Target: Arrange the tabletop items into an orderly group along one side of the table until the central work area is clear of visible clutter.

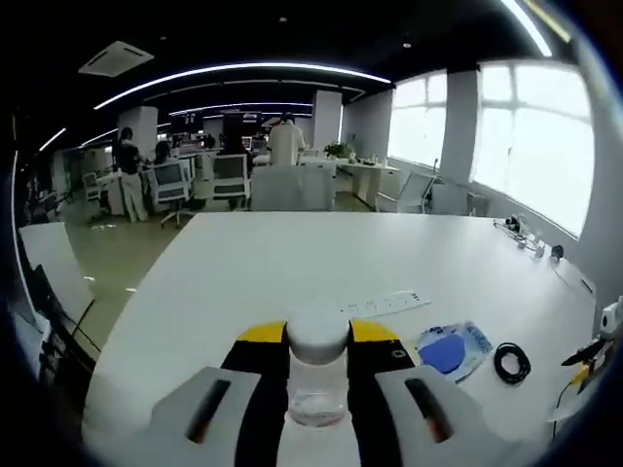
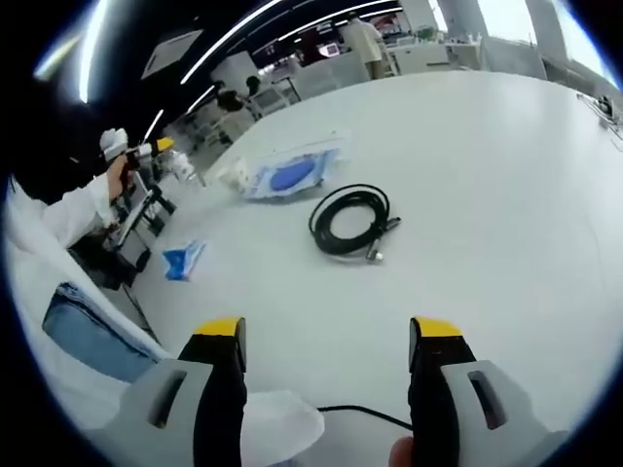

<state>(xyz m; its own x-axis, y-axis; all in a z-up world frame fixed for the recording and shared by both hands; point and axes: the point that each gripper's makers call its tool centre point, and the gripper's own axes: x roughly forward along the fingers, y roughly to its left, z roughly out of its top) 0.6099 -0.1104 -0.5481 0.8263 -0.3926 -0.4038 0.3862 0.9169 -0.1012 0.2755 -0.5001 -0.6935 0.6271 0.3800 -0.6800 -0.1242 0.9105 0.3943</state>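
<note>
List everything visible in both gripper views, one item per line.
bottle: one, clear with white cap, between the left gripper's jaws
power strip: one, white, on the table beyond the bottle
clear bag: one, blue item inside, on the table
coiled cable: one, black, mid-table near the bag
small blue packet: one, near the table edge
table: one, white
left gripper: yellow-tipped black jaws, shut on the bottle
right gripper: yellow-tipped jaws, open, holding nothing

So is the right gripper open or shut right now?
Open. In the right gripper view, the right gripper has its jaws wide apart with bare table between them, short of the coiled black cable.
</note>
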